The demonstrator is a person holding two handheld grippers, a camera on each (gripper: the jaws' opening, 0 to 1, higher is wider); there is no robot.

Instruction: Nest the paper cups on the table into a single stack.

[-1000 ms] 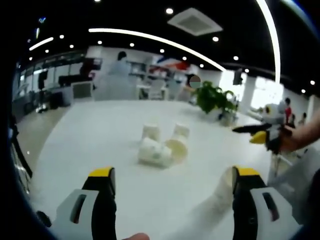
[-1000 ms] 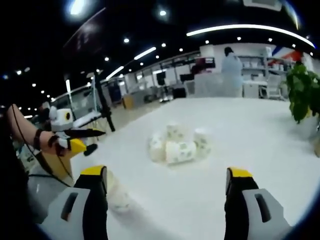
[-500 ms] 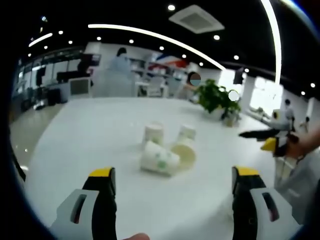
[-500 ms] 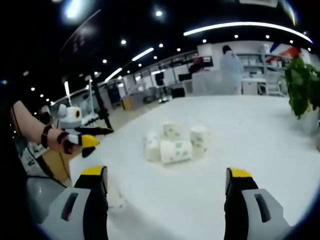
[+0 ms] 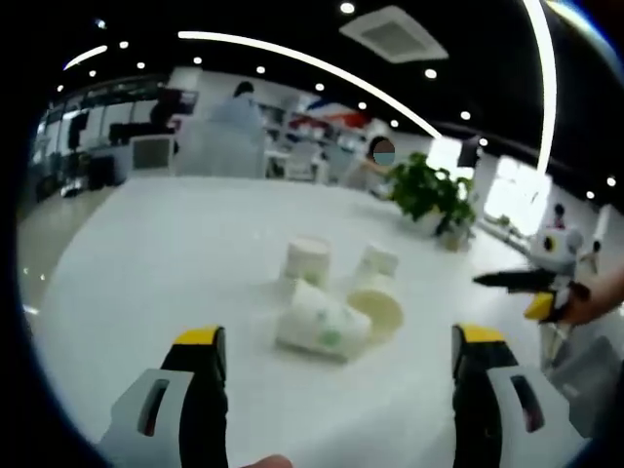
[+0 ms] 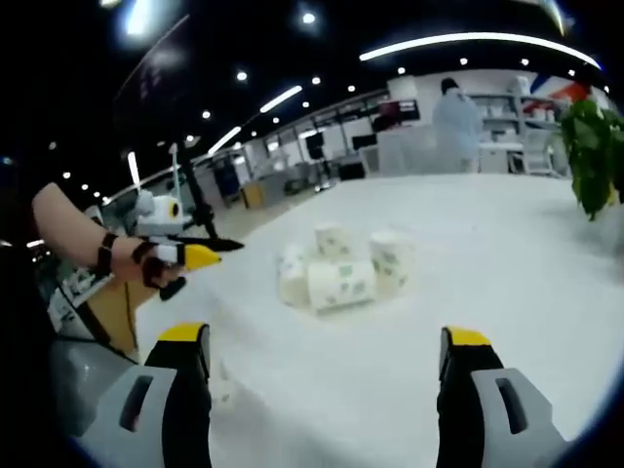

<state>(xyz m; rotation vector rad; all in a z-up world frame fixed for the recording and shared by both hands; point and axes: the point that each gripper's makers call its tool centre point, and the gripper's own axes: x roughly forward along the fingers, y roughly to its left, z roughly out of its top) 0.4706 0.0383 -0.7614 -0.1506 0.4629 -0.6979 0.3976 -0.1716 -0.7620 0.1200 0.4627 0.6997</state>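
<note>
Evidently both tools, left tool [image 5: 331,341] and right tool [image 6: 322,341], are hanging open, gripping nothing; the cups [image 5: 336,302] are clustered ahead on the bench [image 5: 146,263]. Closing on an upright cup [image 5: 306,260] first should be easiest.

Each gripper has two grey-white jaws capped with yellow pads over black inner faces: the left gripper [image 5: 331,366] and the right gripper [image 6: 327,366]. At nine o'clock in the right gripper view, a bare forearm wears black wrist straps.
</note>
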